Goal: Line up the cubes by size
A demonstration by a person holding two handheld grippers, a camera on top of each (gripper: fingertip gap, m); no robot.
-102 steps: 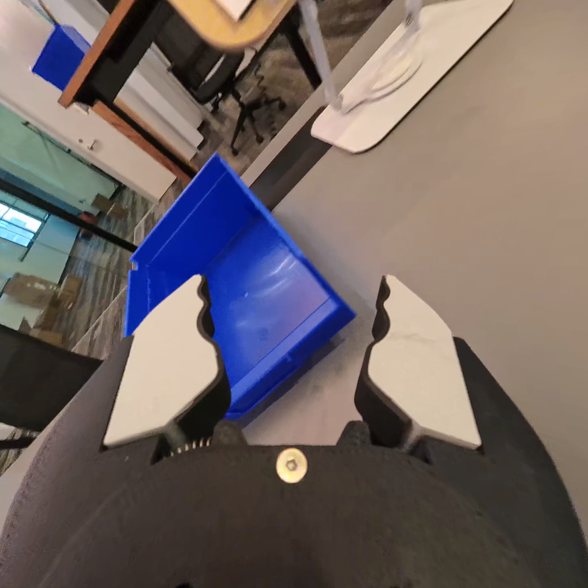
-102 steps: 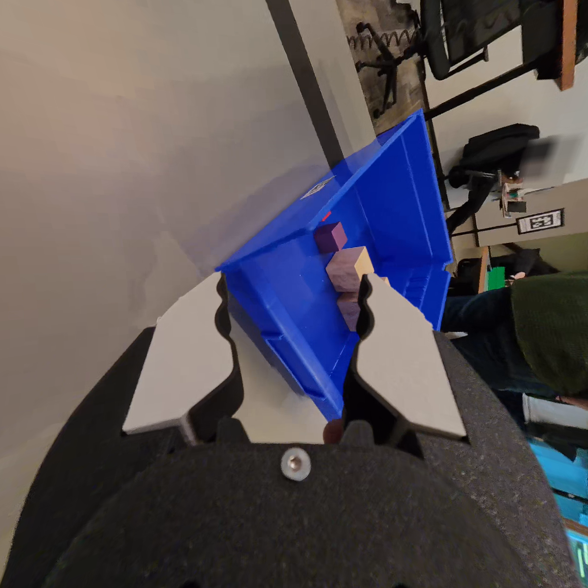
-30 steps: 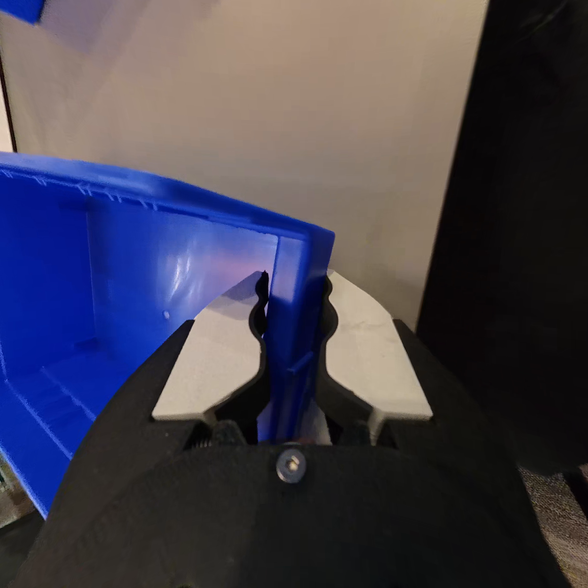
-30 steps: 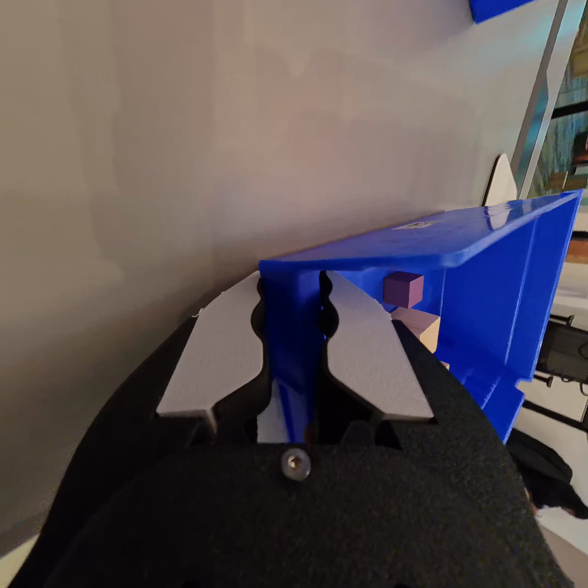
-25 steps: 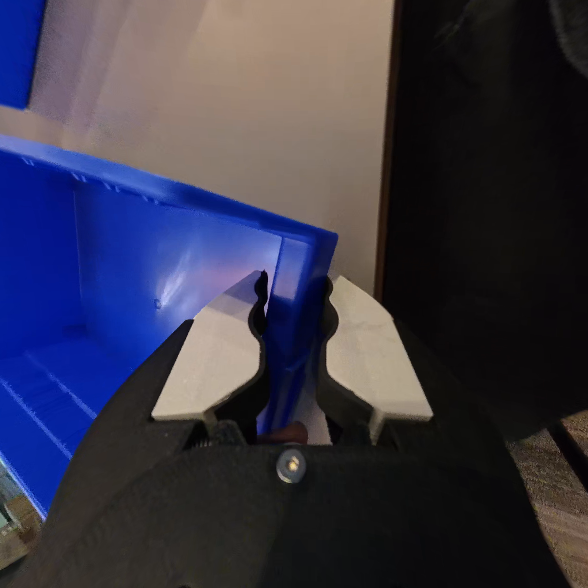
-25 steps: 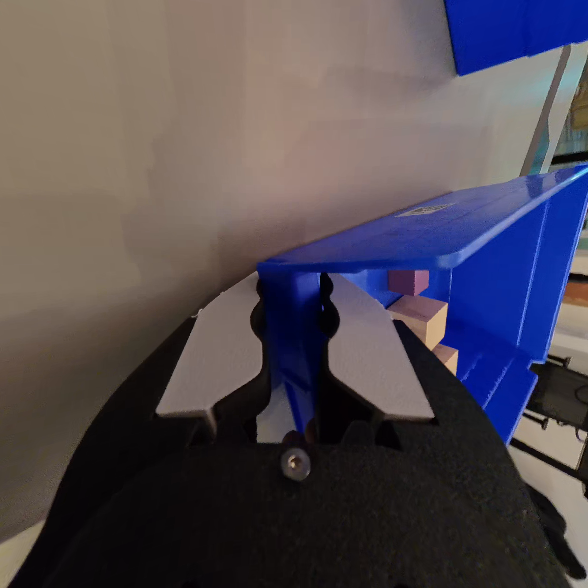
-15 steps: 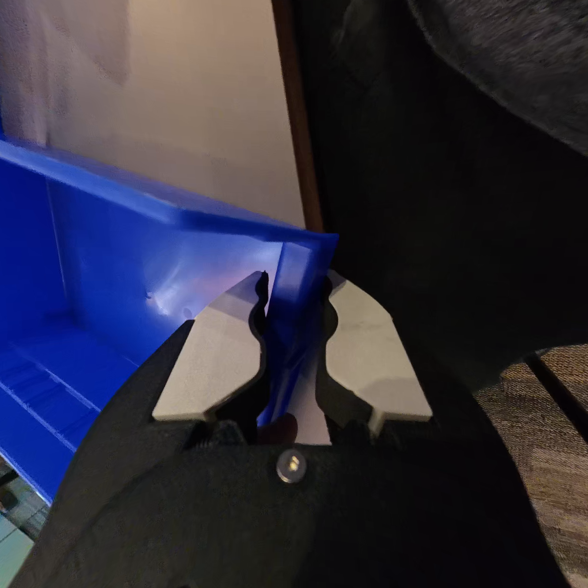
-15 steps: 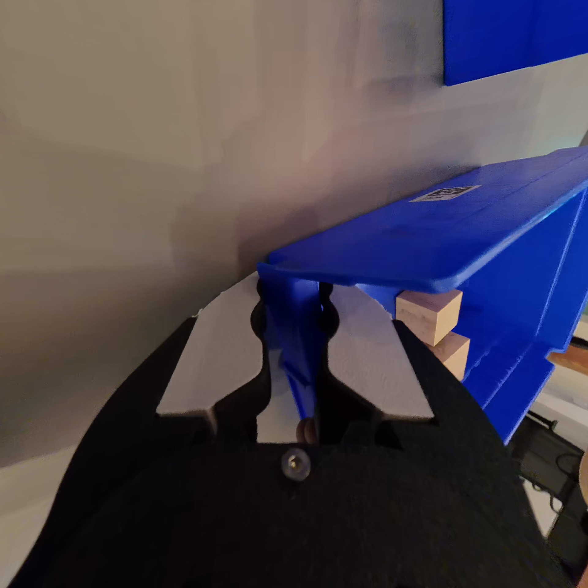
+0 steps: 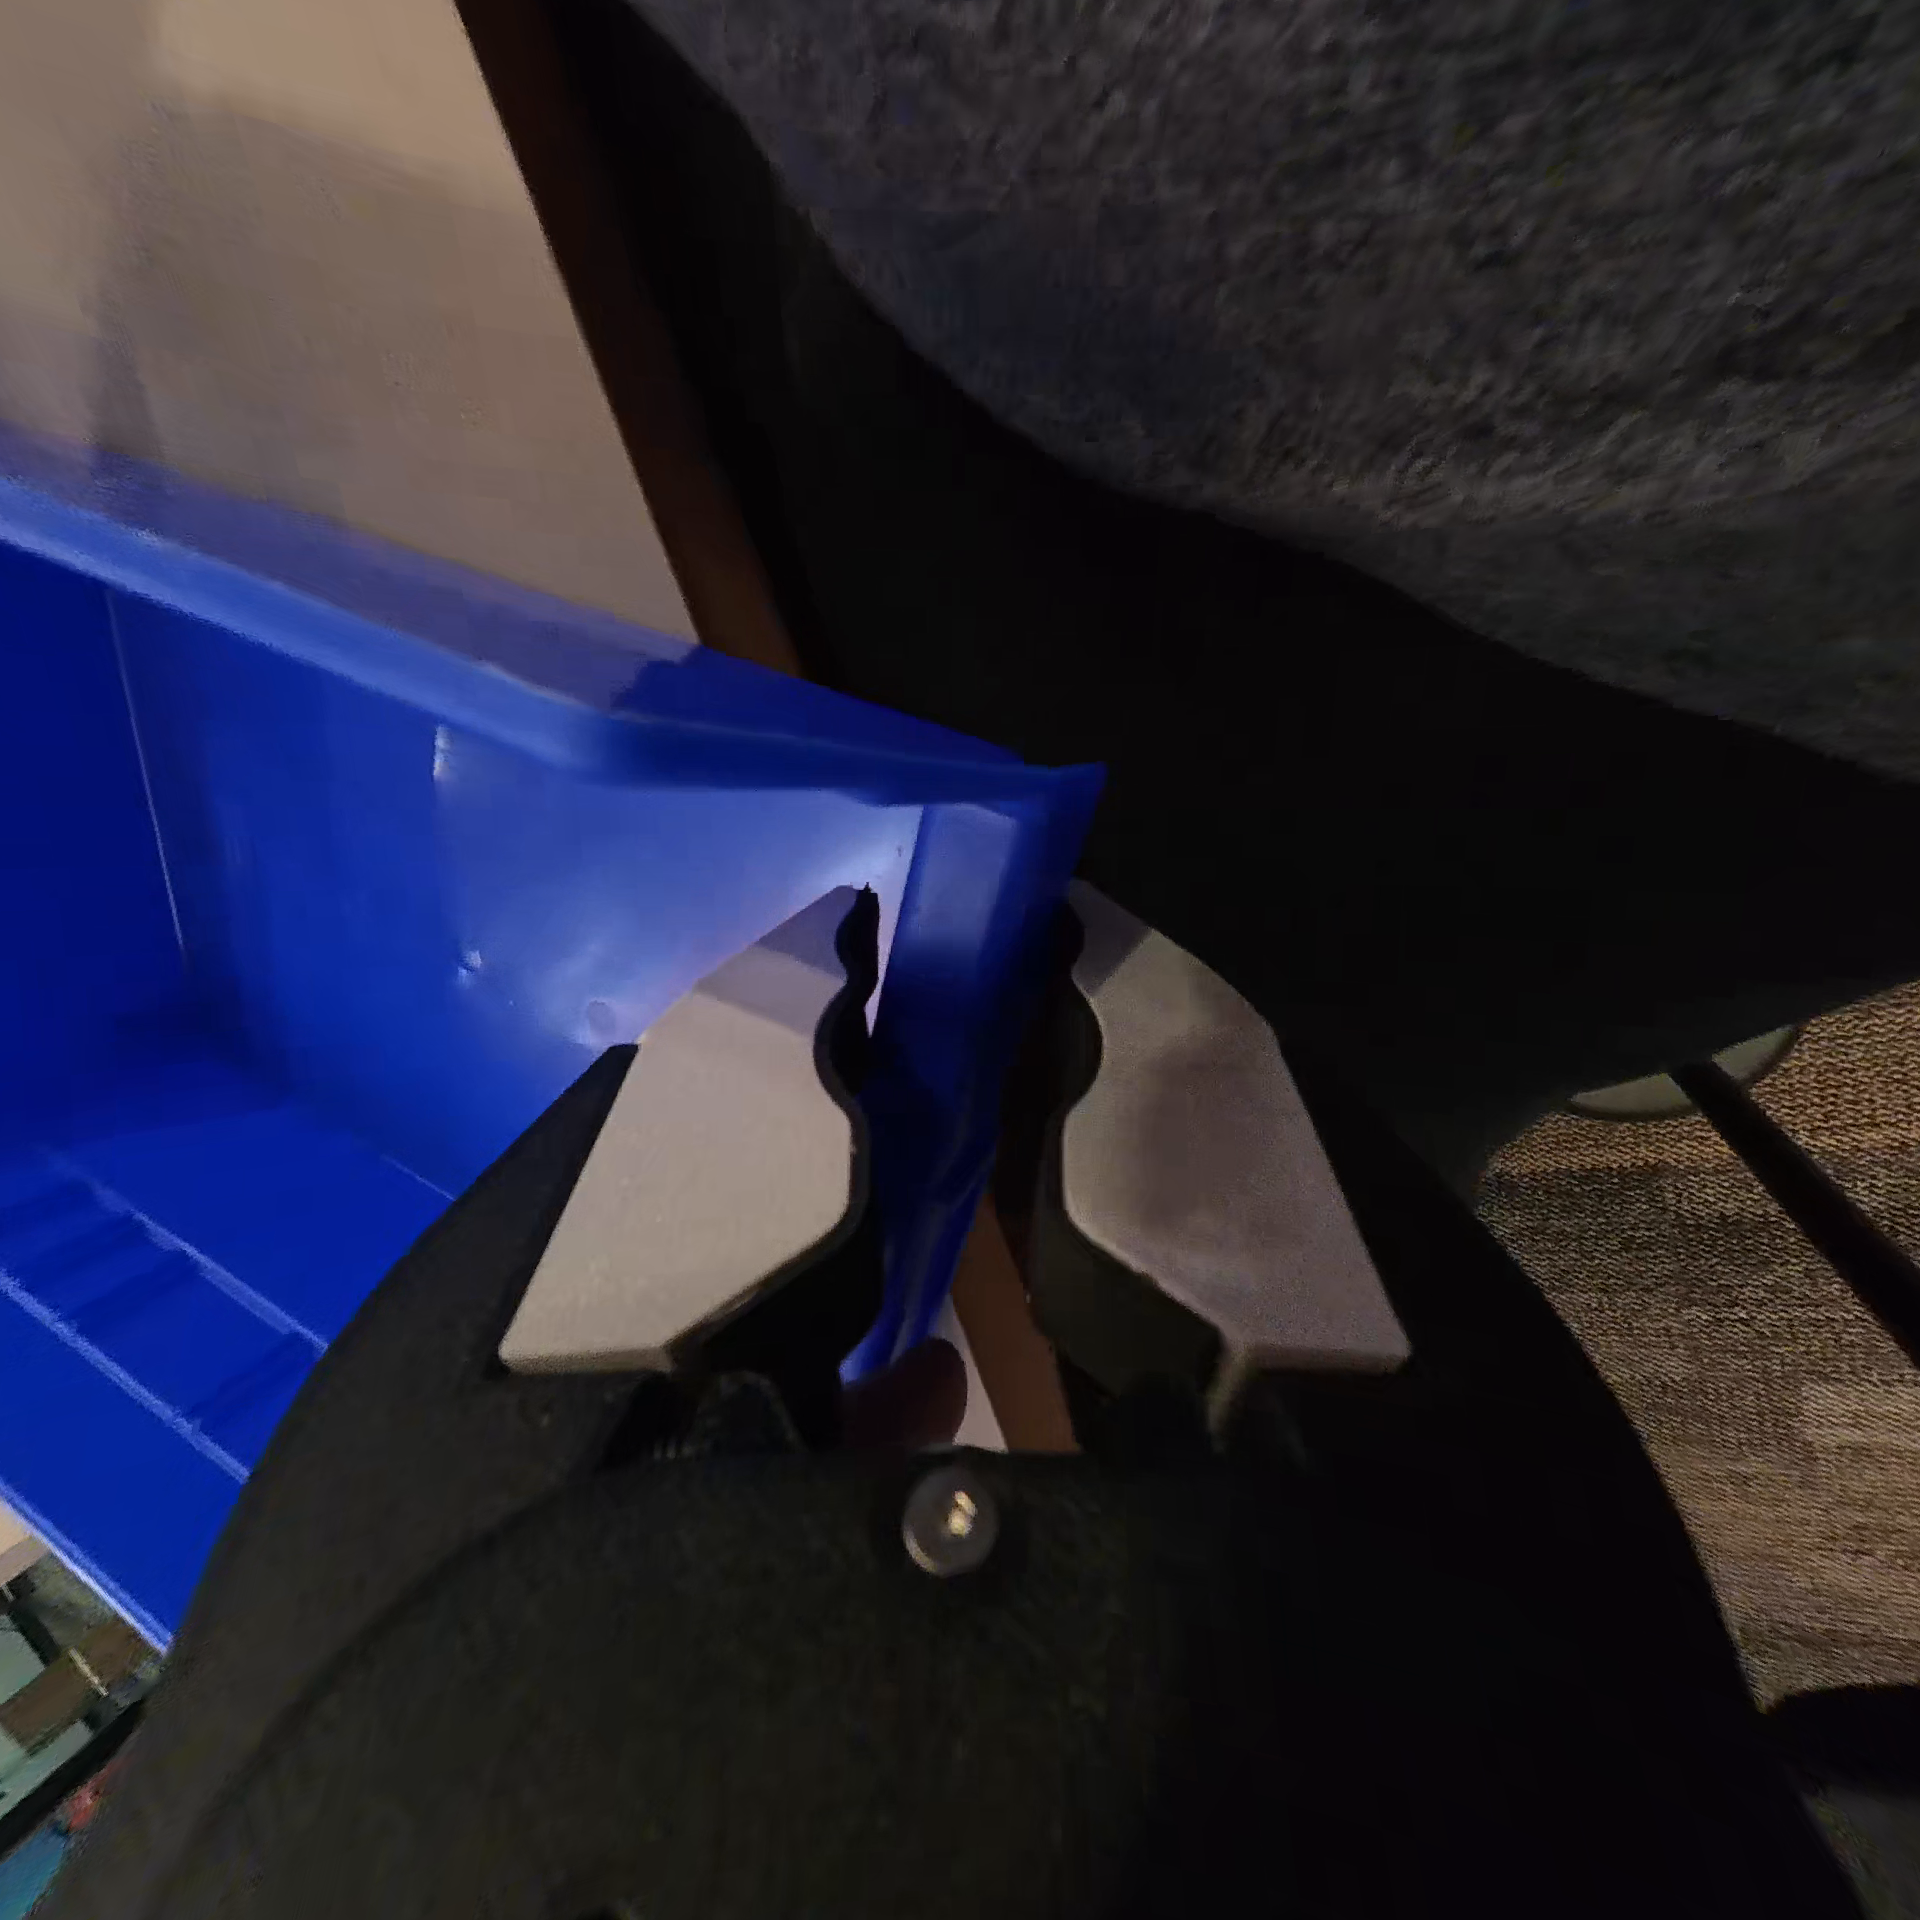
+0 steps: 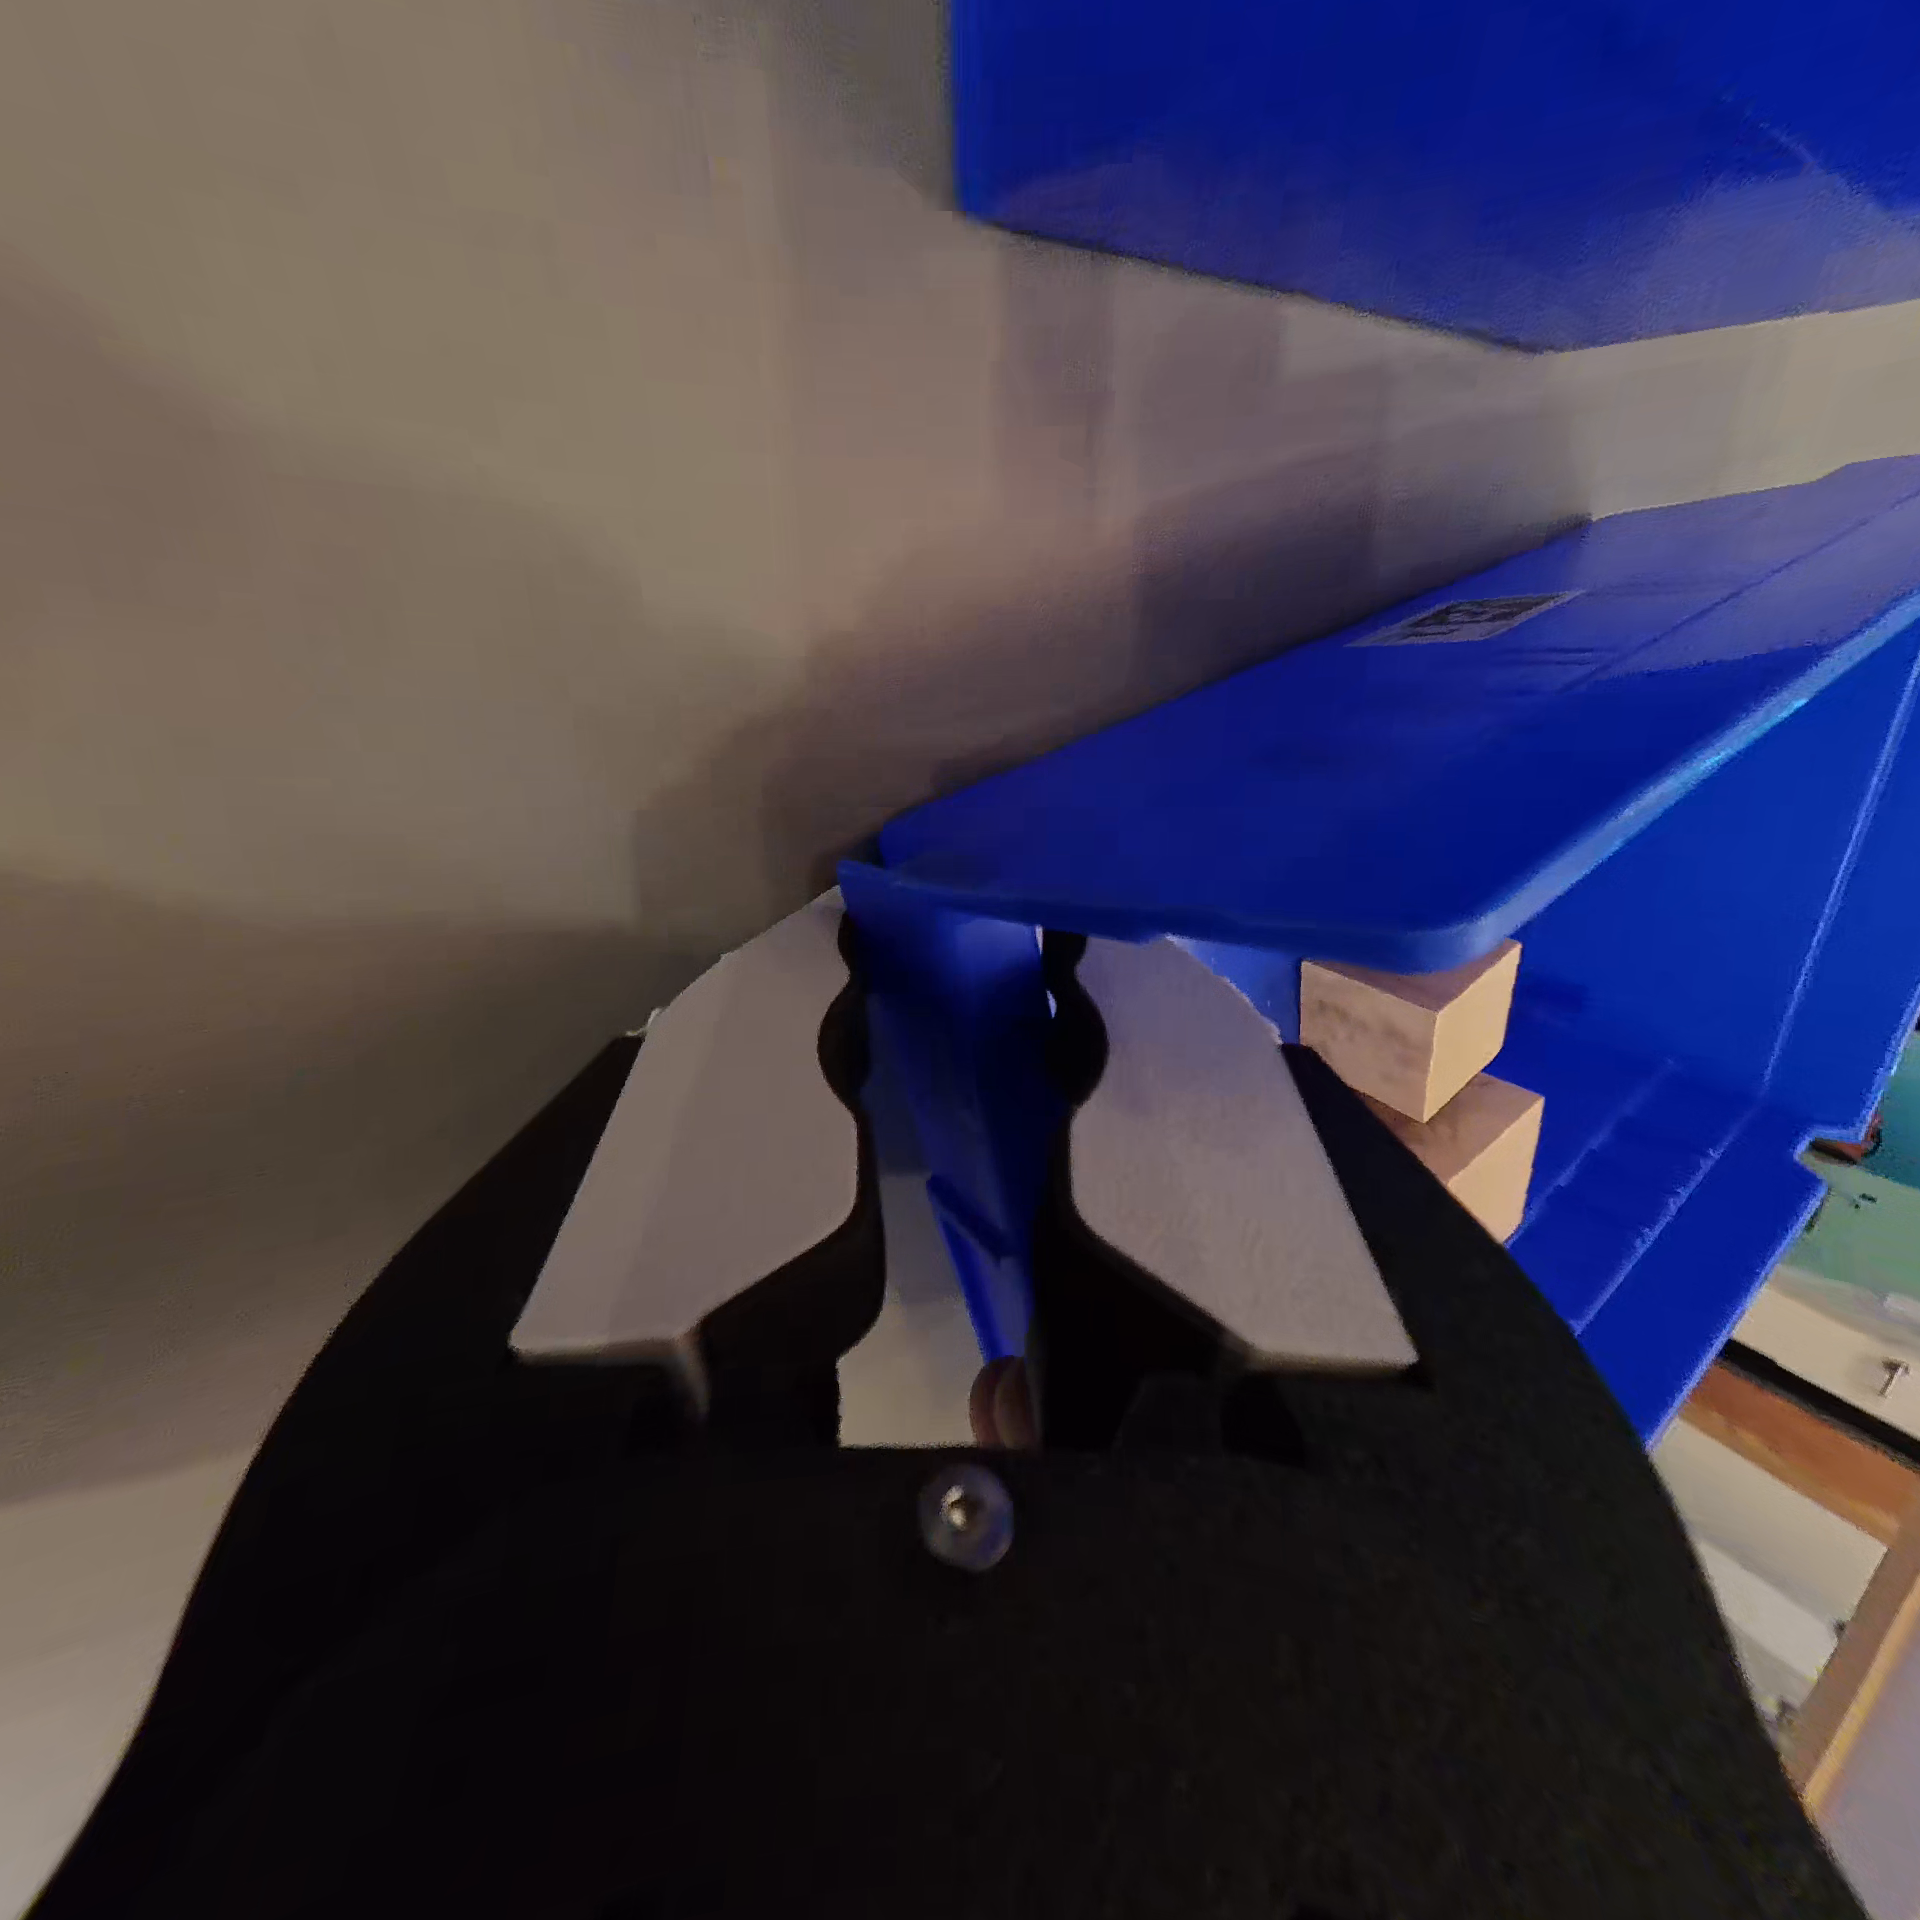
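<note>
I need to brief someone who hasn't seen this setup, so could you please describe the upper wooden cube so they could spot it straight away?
Start at the big blue bin clamped in the right gripper. Just right of the fingers, two pale wooden cubes sit stacked inside the bin. The upper cube is tucked right under the bin's flat blue edge, above the lower cube.

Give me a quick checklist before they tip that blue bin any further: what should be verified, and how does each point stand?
1. Left hand-held gripper clamped on the blue bin wall: ok.
2. Right hand-held gripper clamped on the bin's wall: ok.
3. Bin tilted: ok.
4. Wooden cubes inside: ok, two visible.
5. Any more cubes inside: cannot tell.
6. Landing spot on the table clear: cannot tell.
</note>
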